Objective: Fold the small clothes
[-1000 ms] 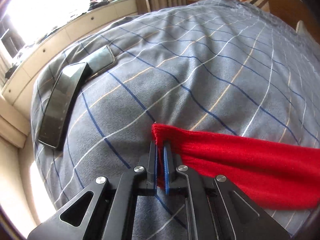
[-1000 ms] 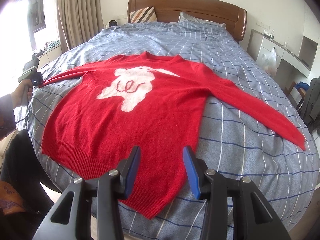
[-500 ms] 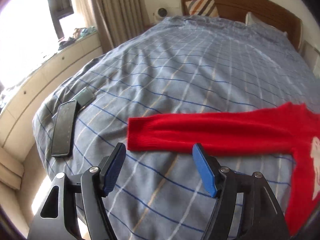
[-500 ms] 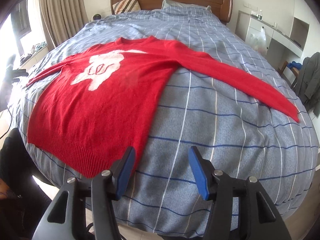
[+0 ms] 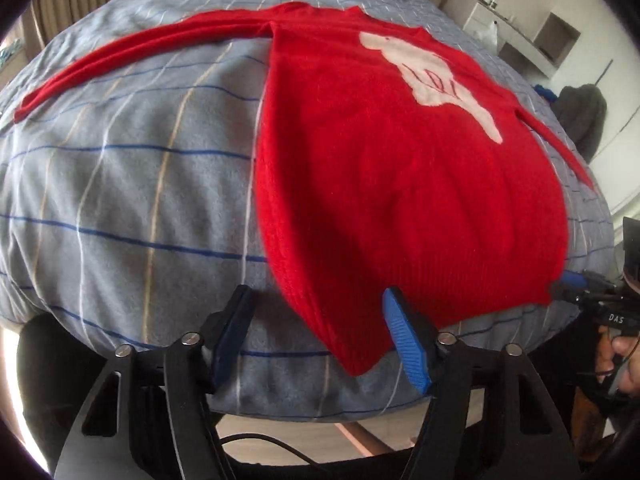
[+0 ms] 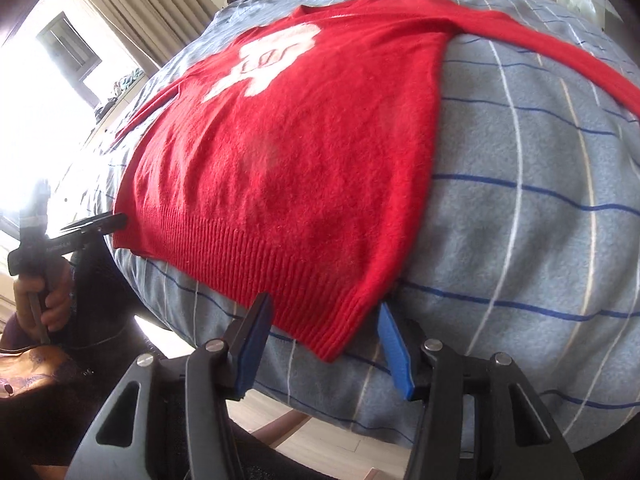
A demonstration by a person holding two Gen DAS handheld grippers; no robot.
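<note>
A red sweater point(image 5: 400, 184) with a white animal figure lies flat, face up, on the bed, sleeves spread out to both sides. My left gripper point(image 5: 320, 336) is open with its jaws on either side of the hem's left bottom corner point(image 5: 352, 356). My right gripper point(image 6: 322, 340) is open with its jaws on either side of the hem's right bottom corner point(image 6: 328, 344). In the right wrist view the left gripper point(image 6: 96, 226) shows at the far hem corner. In the left wrist view the right gripper point(image 5: 580, 288) shows at the other corner.
The bed point(image 5: 120, 184) has a grey-blue checked cover and drops off at its front edge just under both grippers. A wooden headboard and pillows lie at the far end. Curtains and a bright window point(image 6: 68, 52) are to the left, white shelves point(image 5: 532, 36) to the right.
My left gripper let go of the left sleeve cuff, opened, and moved down to the hem's left corner. My right gripper moved down to the hem's right corner, still open.
</note>
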